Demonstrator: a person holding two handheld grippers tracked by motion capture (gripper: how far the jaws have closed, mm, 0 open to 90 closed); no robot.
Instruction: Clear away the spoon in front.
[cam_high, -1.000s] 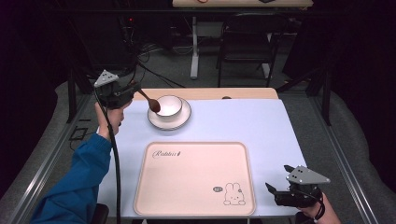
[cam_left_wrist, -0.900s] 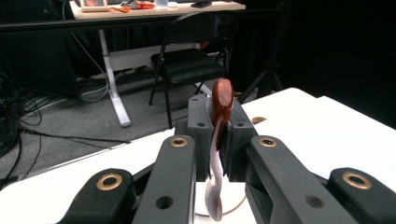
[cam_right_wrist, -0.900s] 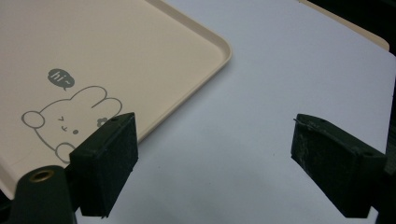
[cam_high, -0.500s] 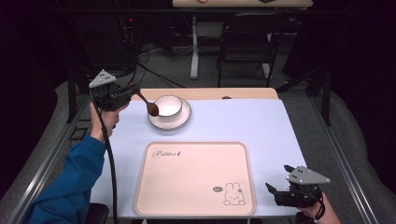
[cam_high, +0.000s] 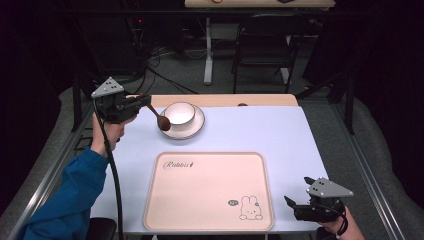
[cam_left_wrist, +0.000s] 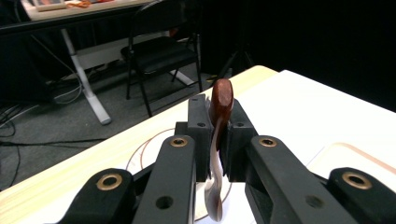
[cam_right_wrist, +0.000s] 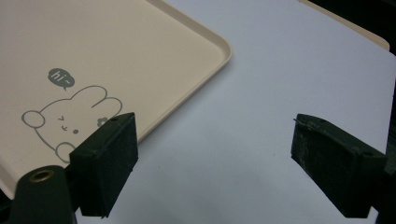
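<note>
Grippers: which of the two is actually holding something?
The left gripper, up by the bowl: it is shut on a brown wooden spoon. The right gripper, beside the tray, has open jaws with nothing between them.

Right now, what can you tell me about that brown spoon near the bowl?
The spoon looks like dark reddish-brown wood, with a rounded bowl end and a slim handle. It is lifted off the table, clamped by its handle between the shut jaws of the left gripper. In the high view it slants down toward the rim of the plate; whether it touches the plate is unclear. The left gripper view shows it edge-on.
</note>
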